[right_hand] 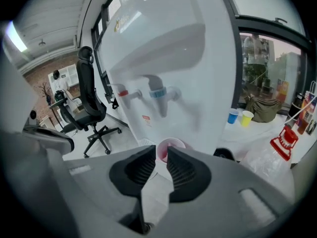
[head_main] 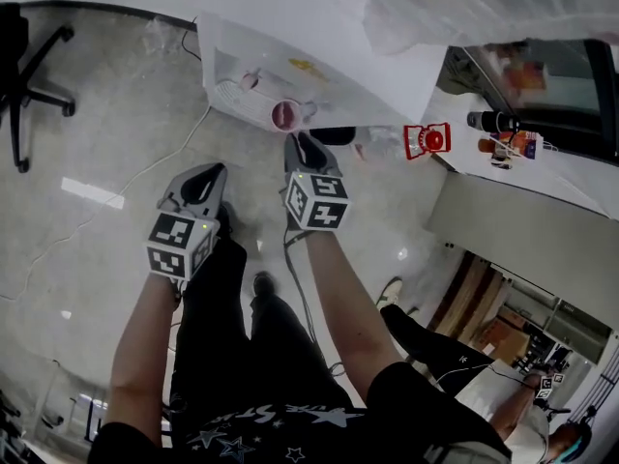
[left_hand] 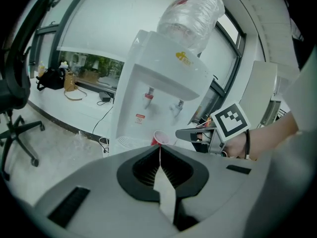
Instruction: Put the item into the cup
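Over a glossy pale floor [head_main: 97, 143], a white water dispenser [head_main: 319, 56] at upper centre carried the red cup [head_main: 285, 115] on its drip tray, with the right gripper [head_main: 302, 146] just below it, jaws narrowly parted, and the left gripper [head_main: 198, 180] at centre left clenched, perhaps on a thin thread.

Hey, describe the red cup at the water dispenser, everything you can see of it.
The red cup is small and round, red outside with a paler pink inside, likely disposable plastic. It stands upright and open-mouthed on the drip tray of the white water dispenser, below the taps. It looks empty. The right gripper meets its near rim, jaws narrowly apart; whether they pinch it is unclear.
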`<state>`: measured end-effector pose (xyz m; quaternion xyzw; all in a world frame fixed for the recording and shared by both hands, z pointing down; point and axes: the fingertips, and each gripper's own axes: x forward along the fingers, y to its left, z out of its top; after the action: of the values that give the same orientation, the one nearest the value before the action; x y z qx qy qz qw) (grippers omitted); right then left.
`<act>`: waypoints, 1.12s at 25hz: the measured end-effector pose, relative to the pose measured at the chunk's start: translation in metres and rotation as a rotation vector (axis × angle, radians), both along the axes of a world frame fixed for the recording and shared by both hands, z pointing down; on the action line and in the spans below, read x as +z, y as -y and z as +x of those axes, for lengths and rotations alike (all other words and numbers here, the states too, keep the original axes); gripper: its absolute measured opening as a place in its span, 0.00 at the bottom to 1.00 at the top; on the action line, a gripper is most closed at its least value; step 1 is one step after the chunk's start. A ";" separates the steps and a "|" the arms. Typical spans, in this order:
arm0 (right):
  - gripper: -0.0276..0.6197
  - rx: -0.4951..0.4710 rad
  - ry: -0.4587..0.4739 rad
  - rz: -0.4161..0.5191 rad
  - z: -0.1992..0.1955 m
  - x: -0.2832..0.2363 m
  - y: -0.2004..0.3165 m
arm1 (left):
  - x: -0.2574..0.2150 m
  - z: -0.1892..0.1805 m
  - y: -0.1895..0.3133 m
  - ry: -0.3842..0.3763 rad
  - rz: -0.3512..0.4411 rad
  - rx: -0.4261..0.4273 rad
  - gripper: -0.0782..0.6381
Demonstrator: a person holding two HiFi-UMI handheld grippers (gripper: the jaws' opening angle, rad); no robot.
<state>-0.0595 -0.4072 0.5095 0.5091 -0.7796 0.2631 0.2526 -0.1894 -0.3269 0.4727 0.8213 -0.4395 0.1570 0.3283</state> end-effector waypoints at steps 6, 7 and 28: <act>0.15 -0.022 0.047 0.047 0.016 -0.039 -0.037 | -0.031 0.017 -0.034 0.017 0.043 -0.025 0.12; 0.15 -0.029 0.051 0.051 0.019 -0.046 -0.045 | -0.038 0.019 -0.040 0.013 0.046 -0.033 0.12; 0.14 -0.165 0.152 0.140 0.098 -0.229 -0.245 | -0.201 0.106 -0.203 0.016 0.203 -0.139 0.12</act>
<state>0.0389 -0.1625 0.2804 0.4382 -0.8522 0.2242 0.1775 -0.0836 -0.1235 0.2716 0.8166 -0.5115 0.0951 0.2500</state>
